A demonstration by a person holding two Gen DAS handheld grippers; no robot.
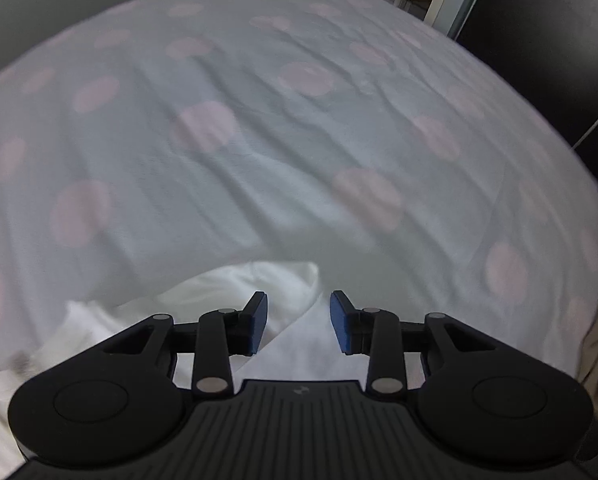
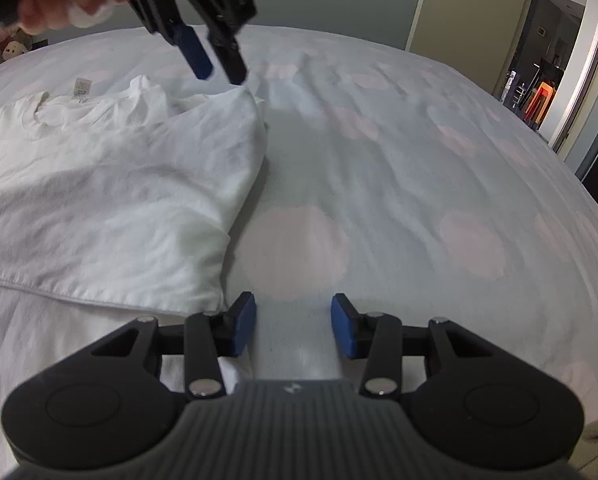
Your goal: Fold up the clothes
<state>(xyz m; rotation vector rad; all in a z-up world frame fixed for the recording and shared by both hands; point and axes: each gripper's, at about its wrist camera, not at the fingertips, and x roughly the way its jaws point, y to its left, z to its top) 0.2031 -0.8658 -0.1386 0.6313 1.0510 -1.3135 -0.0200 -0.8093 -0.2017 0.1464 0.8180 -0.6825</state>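
A white T-shirt (image 2: 111, 184) lies flat on the bed at the left of the right wrist view, with its collar (image 2: 47, 110) and label far left and its right side folded inward. A hand holds my left gripper (image 2: 223, 74) open just above the shirt's far folded corner, with nothing between the fingers. In the left wrist view the left gripper (image 1: 298, 320) stands open over a bunched edge of the white shirt (image 1: 267, 280). My right gripper (image 2: 293, 324) is open and empty, low over the sheet just right of the shirt's hem corner.
The bed sheet (image 2: 419, 168) is pale blue-white with large pink dots and fills the space to the right of the shirt. A door (image 2: 467, 12) and an open doorway stand past the far right corner. Dark furniture (image 1: 547, 40) borders the bed's right side.
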